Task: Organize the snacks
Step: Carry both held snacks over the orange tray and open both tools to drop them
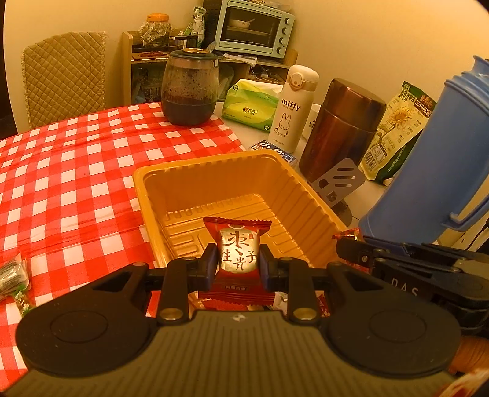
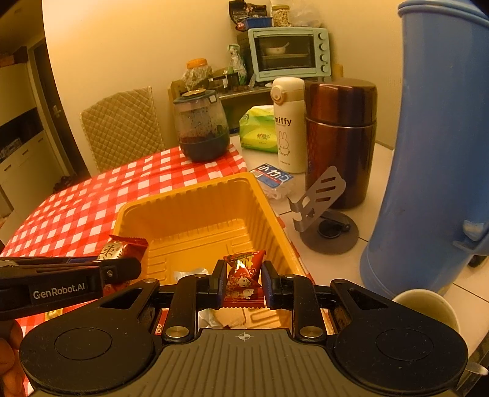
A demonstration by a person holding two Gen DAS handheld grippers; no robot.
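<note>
Left tongs [image 1: 239, 258]: clenched on a red date-candy packet [image 1: 237, 259] with a silver centre panel, held upright over the near end of the yellow plastic tray [image 1: 214, 183]; the same packet [image 2: 117, 249] is seen from the side in the right wrist view, at the tray's left rim

Right tongs [image 2: 242, 279]: clenched on a small red wrapped candy [image 2: 243, 279] with a cartoon print, held over the near end of the tray [image 2: 195, 207]; the tongs [image 1: 351, 247] are seen at the right edge of the left wrist view

Tray: ribbed walls, set on the red-and-white checked cloth [image 1: 61, 171] covering part of the surface; a pale wrapped item [image 2: 189, 274] is partly seen on its floor, kind not discernible

Loose snack packets [image 1: 13, 281]: green and dark, lying on the cloth well to the left of the tray

Behind the tray, on the cloth: a dark glass jar [image 1: 190, 88] with lid

On the bare surface to the right: green tissue pack [image 1: 249, 103], white "miffy" flask [image 1: 293, 108], brown metal flask [image 1: 339, 128], blue-and-white small pack [image 1: 275, 152], grey slotted stand [image 1: 336, 180], sunflower-seed bag [image 1: 394, 131], blue thermos jug [image 1: 440, 158], white cup [image 2: 428, 308]

Background: quilted chair back [image 1: 65, 73], pale blue toaster oven [image 1: 255, 29] on a shelf
</note>
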